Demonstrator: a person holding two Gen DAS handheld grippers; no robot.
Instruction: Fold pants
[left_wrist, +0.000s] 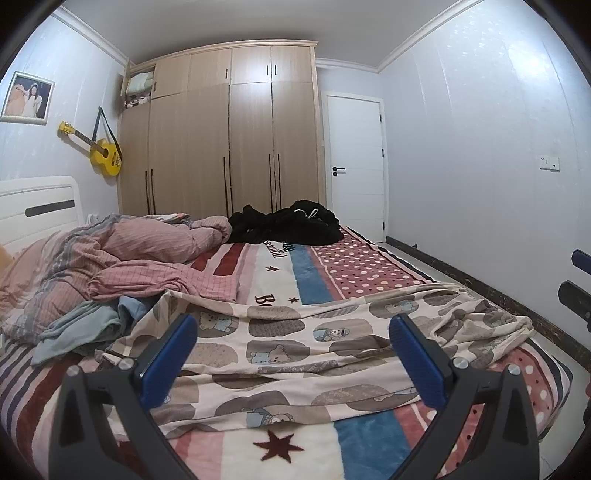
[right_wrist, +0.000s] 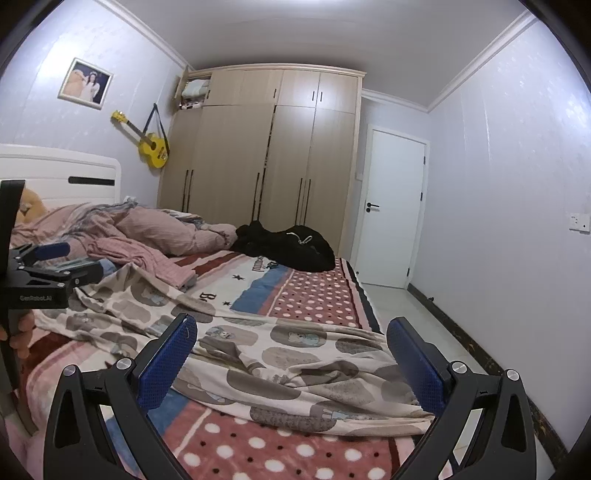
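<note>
Left end of the bear-print pants (right_wrist: 258, 354) hidden behind the left gripper (right_wrist: 48, 258) in the right wrist view, hand (right_wrist: 20, 334) on its handle cut by the frame edge, blanket lettering (left_wrist: 275, 251) partly covered by black clothing (left_wrist: 291, 223)

Both wrist views are evenly lit by cool, bluish-white indoor light from above and behind the cameras; no lamp or window is in view. Exposure is moderate, neither dim nor blown out. Soft vertical glare bands lie on the tall light-wood wardrobe doors (left_wrist: 236, 147) (right_wrist: 280, 155), and a pale sheen shows on the right-hand lilac wall (left_wrist: 498, 129) (right_wrist: 517, 147). Shadows are faint and diffuse, gathering only in the folds of the crumpled pink striped duvet (left_wrist: 129, 254) (right_wrist: 155, 229). Fisheye distortion bows wall and ceiling lines strongly towards the edges, and black vignetting fills the corners. Focus is acceptable throughout; fine detail is slightly soft, and no motion blur is evident.
</note>
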